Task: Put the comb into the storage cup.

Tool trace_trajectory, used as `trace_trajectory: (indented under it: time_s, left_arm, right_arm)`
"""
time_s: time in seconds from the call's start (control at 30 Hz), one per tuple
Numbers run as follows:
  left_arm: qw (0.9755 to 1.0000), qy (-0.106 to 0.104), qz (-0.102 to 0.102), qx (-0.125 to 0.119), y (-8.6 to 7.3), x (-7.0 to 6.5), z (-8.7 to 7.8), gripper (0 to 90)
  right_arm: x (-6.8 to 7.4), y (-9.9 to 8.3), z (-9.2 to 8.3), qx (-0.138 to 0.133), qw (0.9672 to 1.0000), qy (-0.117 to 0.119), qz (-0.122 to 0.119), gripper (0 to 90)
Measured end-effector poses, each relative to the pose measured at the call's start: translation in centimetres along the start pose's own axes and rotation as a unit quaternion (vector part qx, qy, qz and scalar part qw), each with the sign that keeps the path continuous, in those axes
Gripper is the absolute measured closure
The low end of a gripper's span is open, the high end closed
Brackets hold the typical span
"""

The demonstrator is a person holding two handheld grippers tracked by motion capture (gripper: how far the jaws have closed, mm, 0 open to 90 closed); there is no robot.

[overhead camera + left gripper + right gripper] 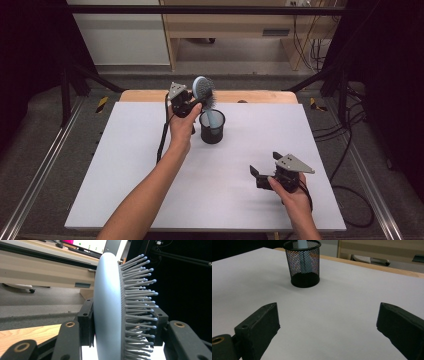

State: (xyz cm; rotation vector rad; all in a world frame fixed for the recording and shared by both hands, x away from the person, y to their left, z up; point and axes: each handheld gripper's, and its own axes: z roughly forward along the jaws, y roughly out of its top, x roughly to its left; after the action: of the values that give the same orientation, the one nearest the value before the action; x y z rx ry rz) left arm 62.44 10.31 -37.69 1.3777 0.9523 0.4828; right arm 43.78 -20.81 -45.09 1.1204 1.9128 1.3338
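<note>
Below the left gripper (192, 102), clamped on the brush (202, 90) head, sits the cup (212, 127), so keep the handle vertical and centred; right gripper (261, 176) idles wide open, empty.

Table (150, 165): a wooden top, its bare light-wood edge showing along the far side, standing on a grey floor.
Sheet (225, 210): a white covering laid flat over nearly the whole table top, reaching close to the near, left and right edges.
Mesh cup (212, 127): a black wire-mesh cup standing upright directly on the sheet, in the far middle part of the table; the right gripper view shows its dark solid base resting on the white surface.
Rest of the sheet: bare white surface around the cup on all sides.
</note>
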Motion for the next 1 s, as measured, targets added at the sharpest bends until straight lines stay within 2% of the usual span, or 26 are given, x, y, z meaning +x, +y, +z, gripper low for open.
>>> trace_trajectory:
  time_s: [0.2,1.0]
  left_arm:
    - [1.0,0.001,-0.004,0.001,-0.18,0.03,0.14,50.4]
    - [0.9999,-0.005,0.002,0.009,-1.01,-0.45,0.7,50.3]
  right_arm:
    - [0.03,0.0,0.03,0.001,1.0,0.001,0.0,4.7]
    - [-0.02,-0.02,0.03,0.001,1.0,0.003,-0.001,4.7]
